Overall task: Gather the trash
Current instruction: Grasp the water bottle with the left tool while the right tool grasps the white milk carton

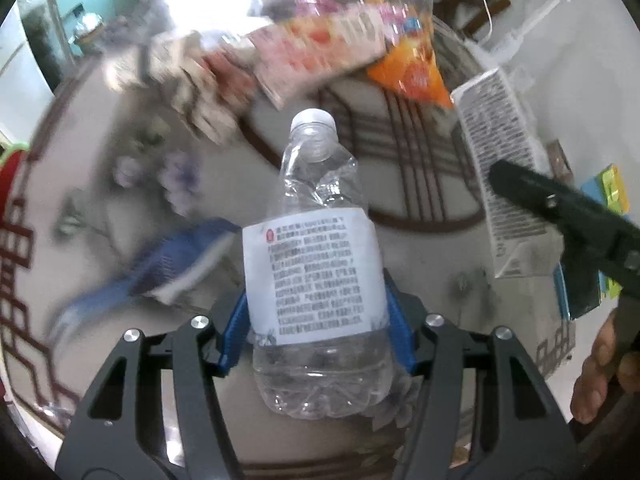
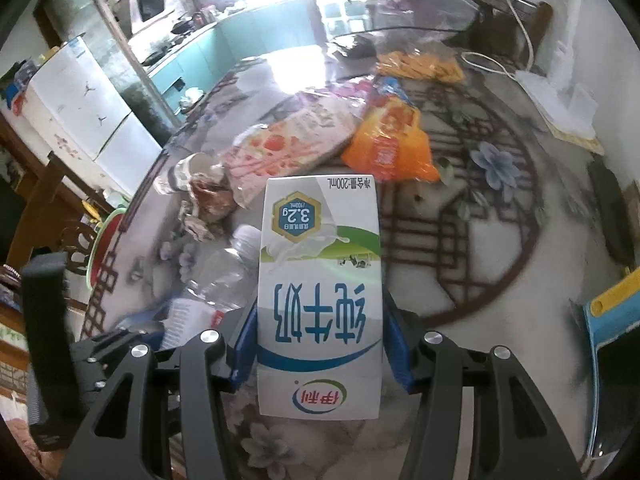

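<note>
My left gripper (image 1: 316, 320) is shut on a crushed clear plastic bottle (image 1: 316, 248) with a white label, held above the table. My right gripper (image 2: 320, 340) is shut on a white milk carton (image 2: 320, 292), held upside down; the carton also shows in the left wrist view (image 1: 500, 152) at the right. The bottle shows in the right wrist view (image 2: 224, 276) to the left of the carton. On the patterned table (image 2: 500, 248) lie a pink snack wrapper (image 2: 288, 144), an orange wrapper (image 2: 388, 148) and a crumpled paper cup (image 2: 188, 172).
A blue wrapper (image 1: 168, 268) lies left of the bottle, blurred. A white power strip with cable (image 2: 548, 96) sits at the table's far right. A blue and yellow box (image 2: 612, 308) is at the right edge. A clear plastic bag (image 2: 420, 4) hangs at the back.
</note>
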